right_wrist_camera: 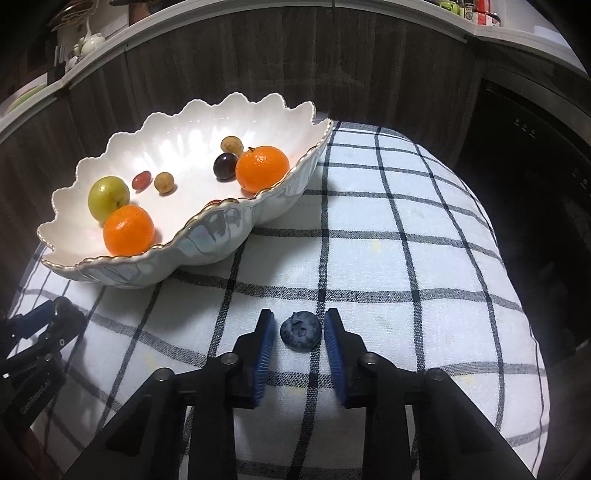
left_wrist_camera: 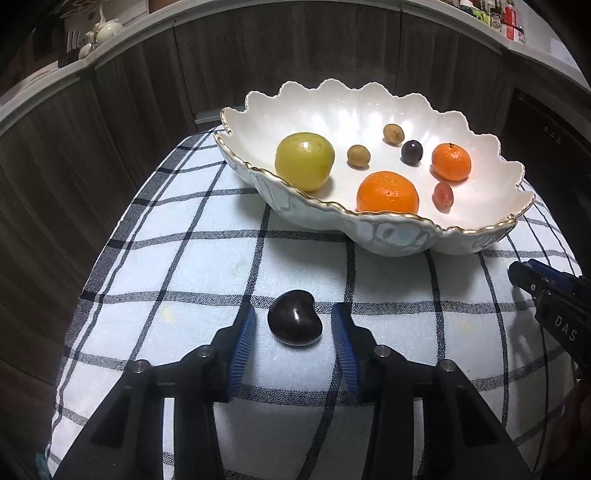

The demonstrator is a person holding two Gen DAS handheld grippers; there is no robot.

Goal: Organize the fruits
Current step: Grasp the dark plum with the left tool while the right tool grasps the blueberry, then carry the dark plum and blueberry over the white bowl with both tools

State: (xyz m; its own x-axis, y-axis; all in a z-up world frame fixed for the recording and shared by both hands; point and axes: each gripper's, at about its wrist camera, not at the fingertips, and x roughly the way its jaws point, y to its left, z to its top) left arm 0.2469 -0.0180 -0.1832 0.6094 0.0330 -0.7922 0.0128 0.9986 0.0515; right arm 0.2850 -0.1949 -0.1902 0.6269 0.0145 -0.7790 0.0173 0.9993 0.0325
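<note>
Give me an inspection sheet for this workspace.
Surface: checked cloth, flat.
Job's things: scalloped white bowl holds a green fruit, two oranges and several small fruits; a dark fruit and a blueberry lie on the cloth.
Clutter: nothing seen.
Grippers: left gripper jaws open astride the dark fruit; right gripper jaws open, close beside the blueberry.
Cables: nothing seen.
Surroundings: dark wood cabinets; bottles and crockery on the counter above.

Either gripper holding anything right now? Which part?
Nothing held. Left gripper straddles the dark cherry, right gripper the blueberry; gaps show on both sides.
</note>
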